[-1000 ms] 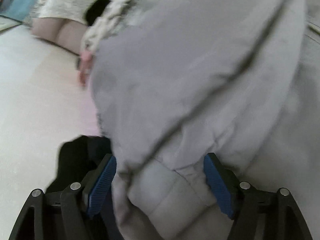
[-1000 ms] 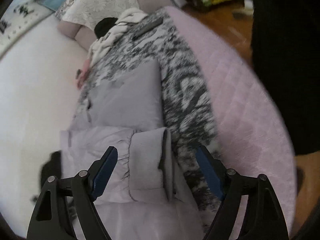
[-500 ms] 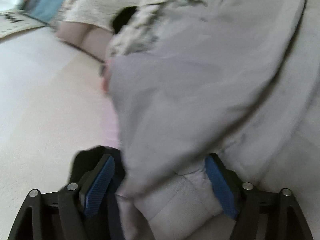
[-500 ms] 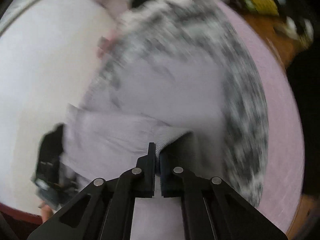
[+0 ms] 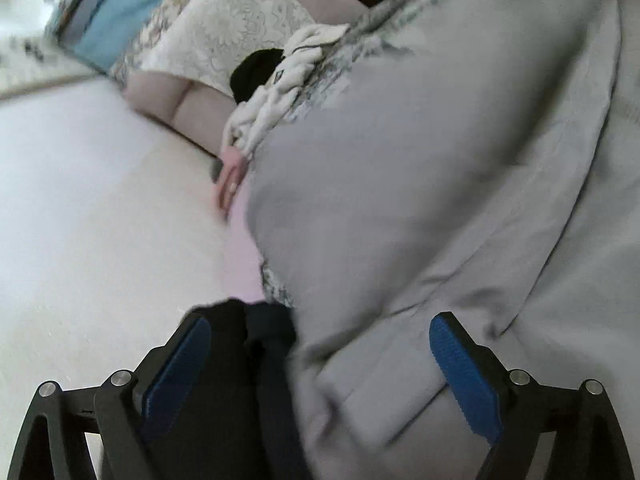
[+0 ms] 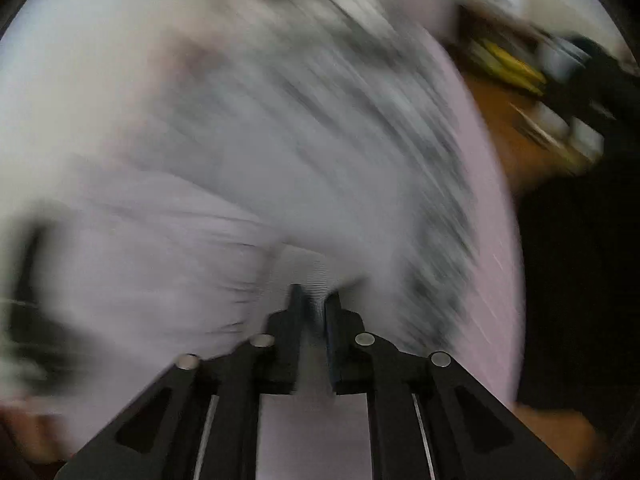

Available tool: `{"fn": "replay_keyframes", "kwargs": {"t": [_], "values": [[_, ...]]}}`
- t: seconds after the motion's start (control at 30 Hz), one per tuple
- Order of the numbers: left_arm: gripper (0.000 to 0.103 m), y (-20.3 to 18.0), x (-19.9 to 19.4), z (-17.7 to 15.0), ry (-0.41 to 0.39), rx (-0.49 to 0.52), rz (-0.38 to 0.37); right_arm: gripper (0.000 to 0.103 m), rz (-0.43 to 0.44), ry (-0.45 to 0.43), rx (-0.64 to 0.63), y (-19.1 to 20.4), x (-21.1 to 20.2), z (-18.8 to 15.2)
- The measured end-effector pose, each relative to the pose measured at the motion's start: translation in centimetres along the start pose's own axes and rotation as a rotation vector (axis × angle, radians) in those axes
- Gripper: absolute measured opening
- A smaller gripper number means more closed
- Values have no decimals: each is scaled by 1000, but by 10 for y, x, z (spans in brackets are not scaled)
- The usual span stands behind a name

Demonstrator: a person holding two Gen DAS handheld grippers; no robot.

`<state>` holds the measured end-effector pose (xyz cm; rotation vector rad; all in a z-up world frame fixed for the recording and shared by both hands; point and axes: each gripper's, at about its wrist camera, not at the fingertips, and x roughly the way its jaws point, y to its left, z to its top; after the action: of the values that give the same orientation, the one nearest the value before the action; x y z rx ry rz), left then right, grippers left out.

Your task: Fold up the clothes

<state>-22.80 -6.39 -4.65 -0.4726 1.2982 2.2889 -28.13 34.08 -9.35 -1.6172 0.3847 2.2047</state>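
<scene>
A light grey sweatshirt (image 5: 420,184) lies spread over a patterned black-and-white blanket (image 5: 320,80) on the bed. My left gripper (image 5: 320,356) is open, its blue pads on either side of the sweatshirt's ribbed cuff (image 5: 384,396) and a black garment (image 5: 248,360). My right gripper (image 6: 314,300) is shut on the ribbed cuff (image 6: 316,276) of the grey sweatshirt (image 6: 168,248). The right wrist view is heavily blurred by motion.
A cream lace pillow (image 5: 228,36), a white knitted garment (image 5: 280,92) and a black item (image 5: 256,72) lie at the head of the bed. A pink quilt (image 6: 488,216) covers the bed's right side. Wooden floor with clutter (image 6: 520,92) lies beyond.
My right gripper closed on the sweatshirt cuff and is now swinging fast with it. My left gripper stayed open and shifted slightly, bringing the pillow more into view.
</scene>
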Motion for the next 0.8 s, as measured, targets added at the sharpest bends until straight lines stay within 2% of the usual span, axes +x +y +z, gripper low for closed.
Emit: {"fn": "replay_keyframes", "kwargs": {"t": [0.03,0.07,0.1,0.2,0.23,0.27,0.3,0.33,0.37,0.43,0.47,0.5,0.53,0.57,0.63,0.7,0.77,0.8], "values": [[94,15,-11,0,-19,-47,-12,20,5,-7,29,-11,19,-8],[94,29,-20,-1,-40,-97,-16,23,30,-59,69,-22,21,-12],[94,40,-25,-3,-59,-142,-7,34,16,-102,103,-29,12,-13],[94,78,-18,3,-72,-361,74,35,-73,-274,124,-30,-36,-14],[94,85,-11,6,-75,-426,68,35,-93,-341,91,-21,-53,-14],[94,86,-3,9,-87,-458,25,35,-110,-414,52,-9,-70,-14],[94,80,5,10,-93,-472,-18,37,-105,-475,8,4,-83,-14],[94,71,17,10,-79,-472,-51,37,-63,-512,-48,19,-89,-13],[94,55,37,8,-23,-439,-63,35,3,-520,-116,34,-87,-14],[93,19,82,3,122,-339,-64,35,21,-408,-208,54,-52,-17],[93,6,95,-2,165,-313,-69,33,24,-362,-220,51,-30,-19],[93,0,101,-6,171,-321,-78,39,36,-333,-211,41,-7,-22],[92,4,94,-6,155,-340,-82,39,48,-303,-203,31,16,-25],[89,13,83,-3,145,-345,-90,48,71,-288,-186,23,21,-28],[87,40,48,-1,109,-384,-66,50,134,-280,-138,7,3,-36],[87,70,4,-8,85,-448,-71,68,316,-323,-25,-23,-32,-60],[93,100,-50,-32,80,-554,-112,84,513,-335,116,-59,-63,-95],[98,107,-68,-46,80,-601,-137,87,603,-320,171,-73,-73,-112]]}}
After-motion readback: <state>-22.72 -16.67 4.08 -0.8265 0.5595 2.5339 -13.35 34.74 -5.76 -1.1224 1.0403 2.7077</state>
